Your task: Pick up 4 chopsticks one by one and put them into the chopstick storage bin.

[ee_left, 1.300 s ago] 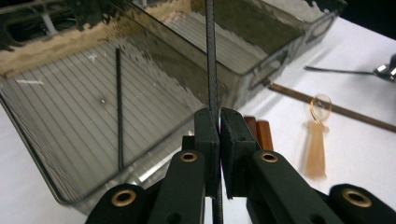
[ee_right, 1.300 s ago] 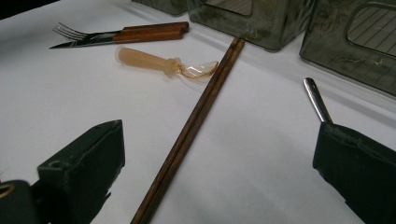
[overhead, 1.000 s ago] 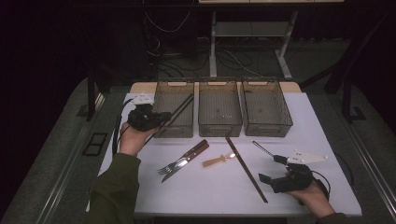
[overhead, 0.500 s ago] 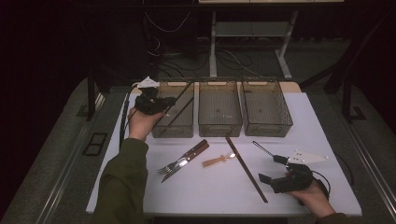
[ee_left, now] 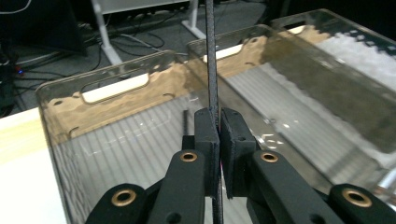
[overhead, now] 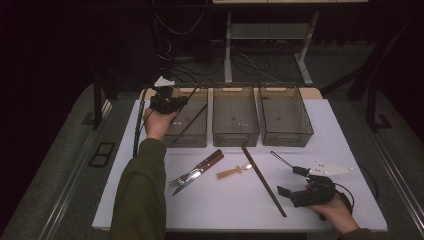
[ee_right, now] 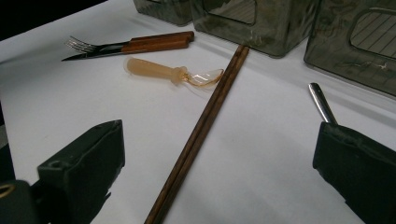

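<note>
My left gripper (overhead: 180,101) hovers at the far left corner of the left clear bin (overhead: 186,138), shut on a thin black stick (overhead: 194,119) that slants down into the bin. In the left gripper view the stick (ee_left: 211,56) runs straight up between the closed jaws of the gripper (ee_left: 219,123), above the bin's ribbed floor (ee_left: 140,140). My right gripper (overhead: 291,181) rests on the white table near the front right, open with nothing between its jaws. In the right gripper view that gripper (ee_right: 219,168) straddles a pair of brown wooden chopsticks (ee_right: 205,116).
The middle bin (overhead: 235,136) and right bin (overhead: 287,134) stand beside the left one. On the table (overhead: 150,200) lie a wooden-handled fork and knife (overhead: 196,171), an amber spoon (overhead: 233,173), the brown chopsticks (overhead: 263,180) and a thin metal utensil (overhead: 281,158).
My left hand has carried the black stick away from the person, from the bin's near left side to its far left corner. The right gripper has stayed put.
</note>
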